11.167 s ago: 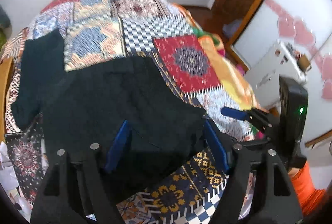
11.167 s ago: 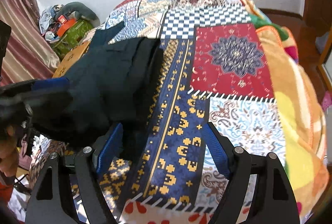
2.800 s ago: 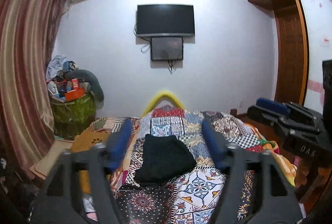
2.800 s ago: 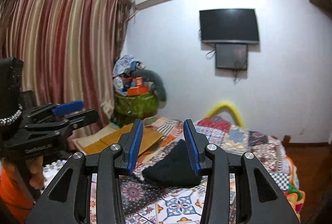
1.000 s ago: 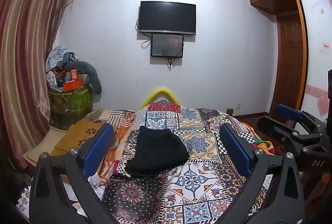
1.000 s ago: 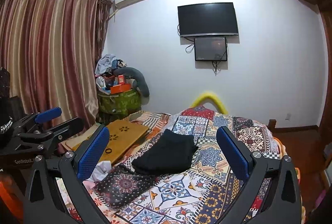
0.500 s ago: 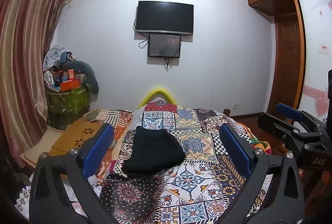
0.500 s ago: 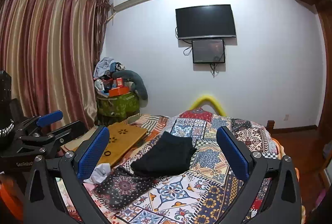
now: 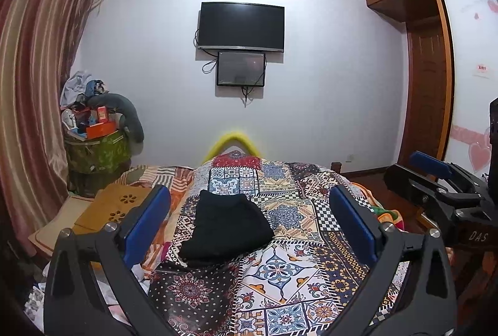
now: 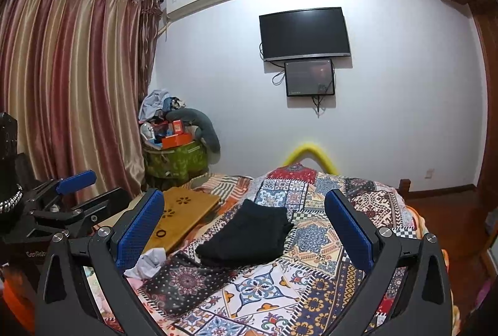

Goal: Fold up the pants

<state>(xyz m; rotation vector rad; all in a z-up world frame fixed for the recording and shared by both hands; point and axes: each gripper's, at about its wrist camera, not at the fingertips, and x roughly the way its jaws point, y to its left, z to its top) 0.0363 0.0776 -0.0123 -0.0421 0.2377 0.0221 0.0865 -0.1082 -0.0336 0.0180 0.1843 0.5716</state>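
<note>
The black pants (image 9: pixel 227 228) lie folded in a compact stack on the patterned bedspread (image 9: pixel 295 273), toward its left side; the right wrist view shows the pants (image 10: pixel 249 236) too. My left gripper (image 9: pixel 249 221) is held back from the bed, open, its blue pads wide apart with nothing between them. My right gripper (image 10: pixel 246 221) is likewise open and empty, well short of the pants. In the left wrist view the right gripper (image 9: pixel 435 177) shows at the right edge; in the right wrist view the left gripper (image 10: pixel 71 189) shows at the left.
A wooden lap tray (image 10: pixel 183 214) lies at the bed's left edge, with crumpled white cloth (image 10: pixel 149 261) near it. A green bin piled with clutter (image 10: pixel 174 155) stands by the curtains (image 10: pixel 71 87). A television (image 9: pixel 241 26) hangs on the far wall. A wooden wardrobe (image 9: pixel 426 87) is at the right.
Both grippers have pulled away from the bed and levelled out, leaving the folded pants lying there. Over the last second the views barely shift; the right gripper's jaws widened earlier.
</note>
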